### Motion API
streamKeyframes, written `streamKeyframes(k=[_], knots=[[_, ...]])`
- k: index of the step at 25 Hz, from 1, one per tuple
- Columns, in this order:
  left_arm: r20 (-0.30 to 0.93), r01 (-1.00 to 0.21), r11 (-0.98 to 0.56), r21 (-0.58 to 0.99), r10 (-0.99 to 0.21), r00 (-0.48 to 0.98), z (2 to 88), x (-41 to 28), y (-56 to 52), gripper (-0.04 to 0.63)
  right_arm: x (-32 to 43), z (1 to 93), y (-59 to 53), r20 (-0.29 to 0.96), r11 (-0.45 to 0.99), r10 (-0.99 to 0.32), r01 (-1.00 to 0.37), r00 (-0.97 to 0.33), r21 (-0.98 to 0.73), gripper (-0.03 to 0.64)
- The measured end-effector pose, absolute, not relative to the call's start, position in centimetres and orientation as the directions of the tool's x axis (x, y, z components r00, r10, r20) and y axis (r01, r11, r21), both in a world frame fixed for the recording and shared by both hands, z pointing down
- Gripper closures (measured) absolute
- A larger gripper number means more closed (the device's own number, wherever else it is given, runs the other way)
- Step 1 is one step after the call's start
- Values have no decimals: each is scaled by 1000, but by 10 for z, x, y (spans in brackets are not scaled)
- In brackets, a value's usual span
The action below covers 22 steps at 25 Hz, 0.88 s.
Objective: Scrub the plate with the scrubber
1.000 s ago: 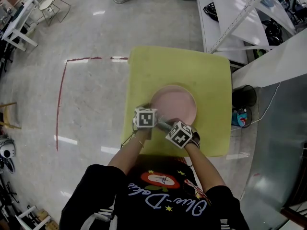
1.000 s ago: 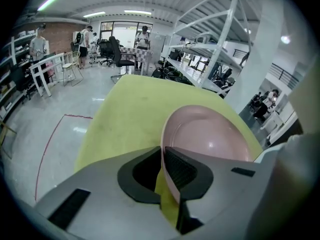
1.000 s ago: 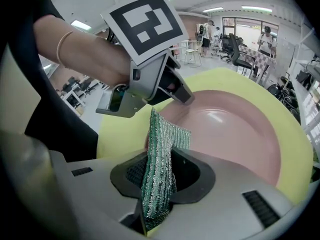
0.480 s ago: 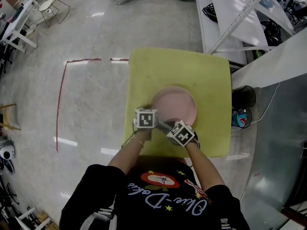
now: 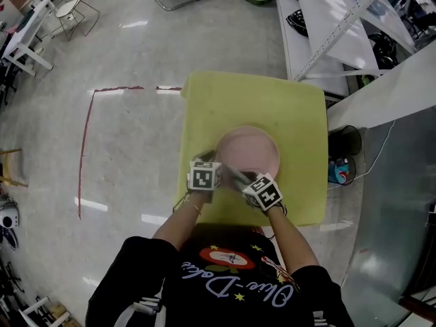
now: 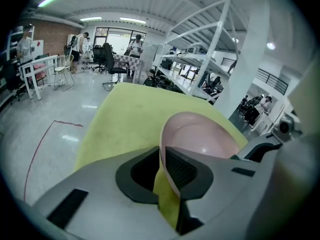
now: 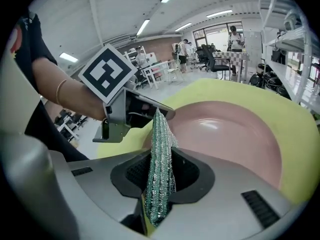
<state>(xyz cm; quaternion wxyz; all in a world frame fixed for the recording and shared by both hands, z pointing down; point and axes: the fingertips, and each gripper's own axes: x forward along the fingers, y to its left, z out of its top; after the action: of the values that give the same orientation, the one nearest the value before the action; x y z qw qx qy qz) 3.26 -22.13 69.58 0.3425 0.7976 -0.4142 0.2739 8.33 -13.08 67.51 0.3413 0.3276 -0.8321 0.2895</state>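
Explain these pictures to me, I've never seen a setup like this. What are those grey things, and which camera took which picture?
There is no robot here. A person holds a two-jaw gripper in each hand. The overhead picture comes from a camera on the person's head, looking down. The other two come from cameras riding on the grippers, which are the grey things. A pink plate is on a yellow-green tabletop. The left gripper pinches the plate's rim. The right gripper clamps a green metallic scrubber close to the plate.

Cursive shirt lettering (image 5: 238, 288), not clearly readable
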Motion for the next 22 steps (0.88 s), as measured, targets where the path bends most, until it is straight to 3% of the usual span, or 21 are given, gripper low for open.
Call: streamKeyframes(k=[10,22], knots=[[650,-821,-513,253,-538,537,654,15,-217,572,87,649,-146,673,496,-528,-831,-519,-252,548],[519,-736,-622,268,-550,654,590,11,-194,594,91,573,-154,472,359,-770,-903,-430,-238,548]])
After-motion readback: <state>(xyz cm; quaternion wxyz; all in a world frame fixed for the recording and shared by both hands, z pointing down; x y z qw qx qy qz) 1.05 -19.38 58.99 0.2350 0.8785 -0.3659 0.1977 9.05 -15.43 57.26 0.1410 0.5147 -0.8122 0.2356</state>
